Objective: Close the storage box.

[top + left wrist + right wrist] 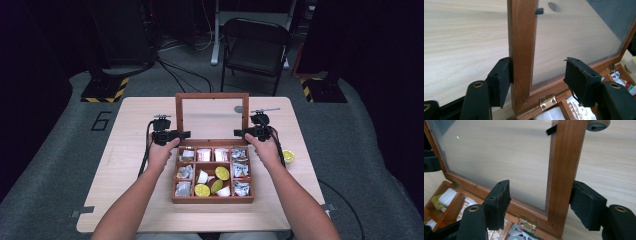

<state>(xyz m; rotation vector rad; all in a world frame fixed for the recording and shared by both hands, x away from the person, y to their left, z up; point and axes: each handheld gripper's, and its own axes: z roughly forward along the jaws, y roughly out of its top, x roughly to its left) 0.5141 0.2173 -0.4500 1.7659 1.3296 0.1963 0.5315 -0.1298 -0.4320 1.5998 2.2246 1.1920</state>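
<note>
**Lid: stiff frame, fragile pane**

Box (212,196) sits centre frame on counter (125,165), lid (212,96) upright. Your left gripper (537,75) & right gripper (544,205) straddle the side rails, fingers (499,80) released, not clamped. Grip wood only, near hinge (547,101); the pane looks breakable, the lid light.

Both forearms come in from the six o'clock edge of the high view and angle inward toward twelve. The left hand (161,152) grips the left hand-held gripper (184,134), whose jaws point toward three o'clock. The right hand (265,149) grips the right hand-held gripper (239,133), jaws pointing toward nine. Both pairs of jaws stand spread apart, and both wrists are held level and nearly straight.
</note>
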